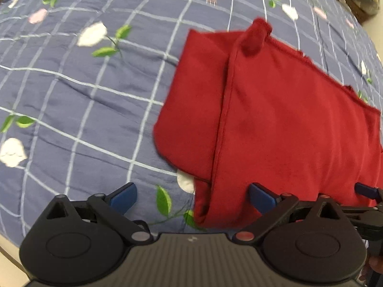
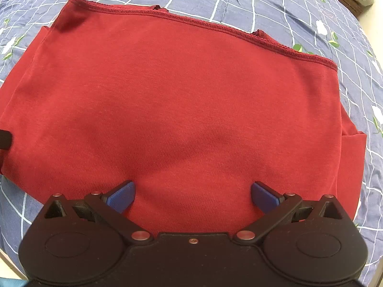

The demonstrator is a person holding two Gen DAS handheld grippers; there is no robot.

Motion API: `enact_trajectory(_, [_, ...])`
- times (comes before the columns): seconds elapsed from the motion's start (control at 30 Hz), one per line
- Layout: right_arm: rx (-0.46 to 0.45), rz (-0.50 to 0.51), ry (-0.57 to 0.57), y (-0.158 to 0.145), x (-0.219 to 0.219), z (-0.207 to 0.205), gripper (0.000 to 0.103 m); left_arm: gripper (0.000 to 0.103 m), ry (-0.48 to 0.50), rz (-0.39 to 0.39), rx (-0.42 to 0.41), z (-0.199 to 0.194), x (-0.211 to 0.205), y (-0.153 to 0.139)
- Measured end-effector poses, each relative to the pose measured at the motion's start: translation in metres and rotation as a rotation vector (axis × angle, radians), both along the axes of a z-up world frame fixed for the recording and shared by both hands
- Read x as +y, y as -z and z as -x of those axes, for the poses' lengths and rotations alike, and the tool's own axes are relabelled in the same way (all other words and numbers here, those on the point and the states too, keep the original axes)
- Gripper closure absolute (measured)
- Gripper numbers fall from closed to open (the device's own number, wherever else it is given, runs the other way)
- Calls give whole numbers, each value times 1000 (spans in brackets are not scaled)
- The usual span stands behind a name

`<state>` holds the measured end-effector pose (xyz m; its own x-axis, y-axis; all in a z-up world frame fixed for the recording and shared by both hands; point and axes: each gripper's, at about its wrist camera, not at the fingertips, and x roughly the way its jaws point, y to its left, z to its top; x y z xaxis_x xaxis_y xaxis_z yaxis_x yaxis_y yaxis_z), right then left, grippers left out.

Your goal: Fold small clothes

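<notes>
Cloth fills the view ahead of the right gripper (image 2: 192, 195): a red garment (image 2: 179, 110), folded, lies flat on a blue checked bedspread (image 2: 275, 2), its left edge cut off. Both pairs of jaws stand wide apart, holding nothing. The left gripper (image 1: 192, 197) hovers low over the garment's near corner, whose underlayers are hidden.

bright, even light | soft shadows | fisheye-bent edges | slight blur
</notes>
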<state>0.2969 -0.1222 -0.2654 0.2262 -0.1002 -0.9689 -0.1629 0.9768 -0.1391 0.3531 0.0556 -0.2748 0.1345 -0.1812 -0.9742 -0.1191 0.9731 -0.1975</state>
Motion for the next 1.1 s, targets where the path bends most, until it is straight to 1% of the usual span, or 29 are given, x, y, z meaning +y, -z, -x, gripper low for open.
enact_trajectory(0.03, [0,0,0,0,0,0,0,11,2,20,12,-2,0,4])
enact_trajectory(0.07, [-1,0,0,0,0,0,0,19,-1,45,19,-3,0,7])
enact_trajectory(0.1, [-1,0,0,0,0,0,0,24,-8,67,17,-3,0,7])
enact_trajectory(0.13, [-2,-1,0,0,-1,0,0,26,-12,84,7,-3,0,6])
enact_trajectory(0.2, [-8,0,0,0,-1,1,0,36,-12,106,-8,-3,-1,6])
enact_trajectory(0.27, [-13,2,0,0,0,2,0,40,-20,126,-11,-3,-2,7])
enact_trajectory(0.33, [-13,3,3,0,0,2,0,40,-34,133,-14,-4,-3,9])
enact_trajectory(0.4, [-7,4,9,-1,0,1,0,34,-54,139,-4,-7,0,14])
enact_trajectory(0.43, [-1,5,13,0,0,0,0,33,-73,152,4,-8,2,17])
enact_trajectory(0.53, [21,8,25,-1,-1,-3,0,34,-115,175,17,-11,7,21])
enact_trajectory(0.63, [32,10,30,-1,-1,-3,1,44,-105,159,23,-13,7,20])
enact_trajectory(0.67, [34,10,29,0,-2,-2,0,51,-104,163,22,-13,8,19])
enact_trajectory(0.7, [34,10,28,0,-2,-2,0,62,-109,178,21,-12,9,19])
enact_trajectory(0.77, [37,10,27,-1,-2,0,0,69,-129,202,26,-12,12,17])
enact_trajectory(0.8, [38,9,27,-1,-3,0,0,75,-138,202,26,-11,12,16])
enact_trajectory(0.87, [46,5,27,-2,-4,1,0,79,-152,200,30,-11,11,15])
enact_trajectory(0.97, [63,-16,38,-9,-11,4,0,79,-157,158,41,-12,3,12])
enact_trajectory(1.03, [46,-29,64,-14,-19,14,0,78,-158,129,57,-18,-4,12])
enact_trajectory(1.1, [44,-35,76,-17,-27,26,0,74,-165,109,78,-21,-9,13])
